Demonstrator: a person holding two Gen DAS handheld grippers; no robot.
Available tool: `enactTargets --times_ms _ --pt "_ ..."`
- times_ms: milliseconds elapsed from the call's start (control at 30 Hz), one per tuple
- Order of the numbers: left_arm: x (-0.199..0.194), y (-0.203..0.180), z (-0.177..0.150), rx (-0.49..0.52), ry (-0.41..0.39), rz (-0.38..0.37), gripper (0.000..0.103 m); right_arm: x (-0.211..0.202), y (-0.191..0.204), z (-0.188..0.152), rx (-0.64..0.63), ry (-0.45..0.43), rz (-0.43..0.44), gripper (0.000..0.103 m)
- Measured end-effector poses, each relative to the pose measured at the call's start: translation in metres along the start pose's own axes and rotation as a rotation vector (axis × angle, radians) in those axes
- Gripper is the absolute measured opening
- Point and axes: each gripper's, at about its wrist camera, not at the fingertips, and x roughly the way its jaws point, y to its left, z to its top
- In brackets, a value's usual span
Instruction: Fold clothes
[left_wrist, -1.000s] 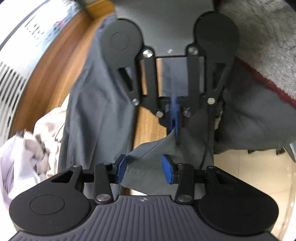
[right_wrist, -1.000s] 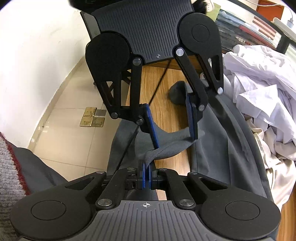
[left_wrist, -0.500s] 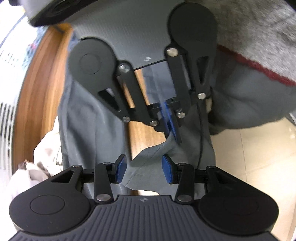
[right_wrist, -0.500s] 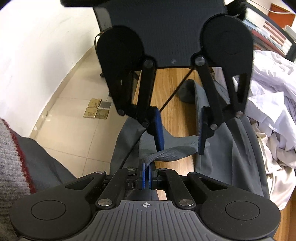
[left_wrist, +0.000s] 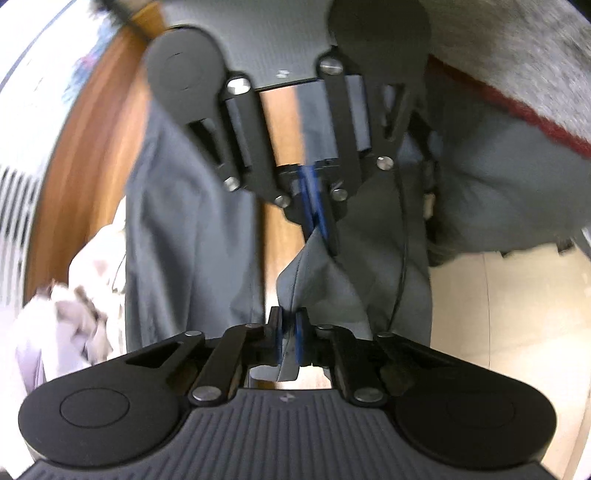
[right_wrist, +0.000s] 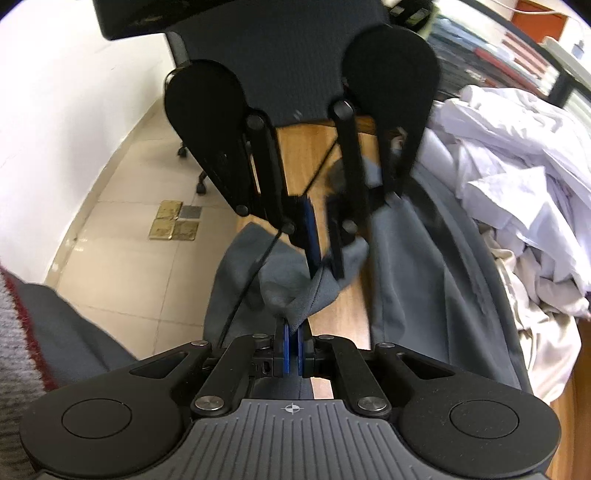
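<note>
A grey garment (left_wrist: 177, 221) (right_wrist: 406, 277) lies along the wooden table (left_wrist: 92, 147) (right_wrist: 291, 155), with one end hanging over the table's edge toward the floor. My left gripper (left_wrist: 289, 332) is closing its jaws on a bunched corner of that garment, and the blue pads press on the cloth. In the right wrist view the left gripper (right_wrist: 327, 254) is blurred above the same fold. My right gripper (right_wrist: 293, 347) is shut on the neighbouring corner, and it faces the left one in the left wrist view (left_wrist: 314, 218). A short span of cloth runs between the two grips.
A pile of white and beige clothes (right_wrist: 517, 203) (left_wrist: 74, 295) lies on the table beside the grey garment. Tiled floor (right_wrist: 129, 258) and a chair's castors (right_wrist: 199, 184) lie beyond the table's edge. A person's grey sweater with a red band (left_wrist: 517, 74) is close by. A black cable (right_wrist: 251, 273) hangs down.
The left gripper's jaws, open around the grey corner before, have come together on it. The right gripper has stayed shut on its corner and has kept still.
</note>
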Motion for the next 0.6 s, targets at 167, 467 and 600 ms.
enactTargets --times_ms 167,467,600 --pt "-0.007 -0.001 -0.005 -0.118 0.005 0.039 0.003 0.001 -0.007 0.002 0.055 -0.025 -0.013 0.007" --pt "-0.014 -0.011 -0.027 -0.289 0.08 0.082 0.003 -0.02 -0.02 -0.022 0.164 -0.112 -0.013 0.048" --pt "-0.021 -0.018 -0.041 -0.363 0.116 0.12 0.003 -0.026 -0.042 -0.059 0.258 -0.1 0.009 0.048"
